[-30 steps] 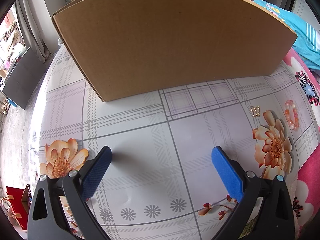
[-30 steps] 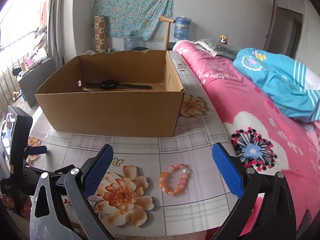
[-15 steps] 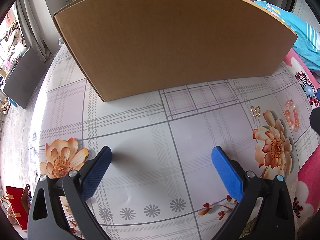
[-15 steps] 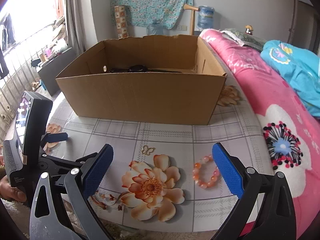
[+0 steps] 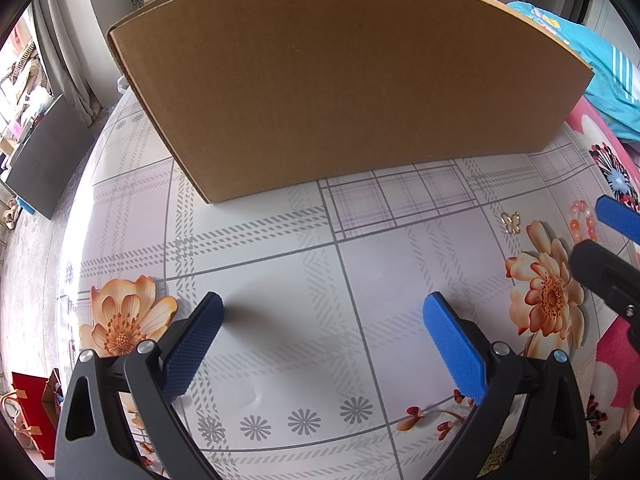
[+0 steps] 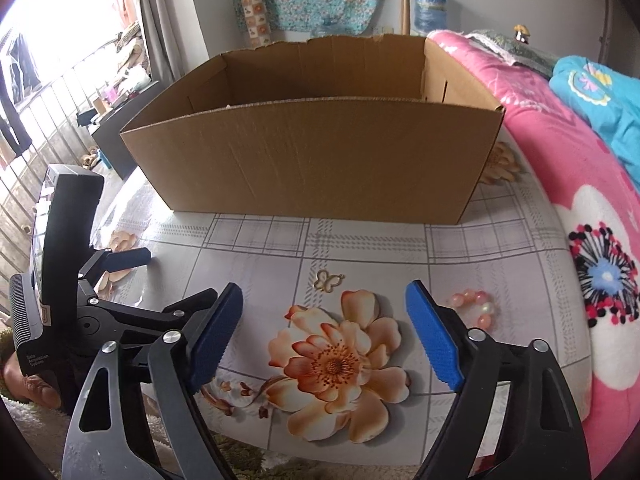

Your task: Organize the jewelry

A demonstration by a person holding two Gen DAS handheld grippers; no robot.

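I am holding my left gripper [image 5: 322,312] low over the flowered tablecloth [image 5: 280,280] with its jaws wide apart and nothing between them, facing the near wall of the cardboard box [image 5: 344,92]. I am holding my right gripper [image 6: 324,306] over a printed flower, jaws likewise spread wide and gripping nothing. The bead bracelet [image 6: 474,308] is lying on the cloth just beside the right gripper's right finger, partly hidden behind it, and the gold butterfly clip [image 6: 328,280] is lying in front of the box, between box and gripper.
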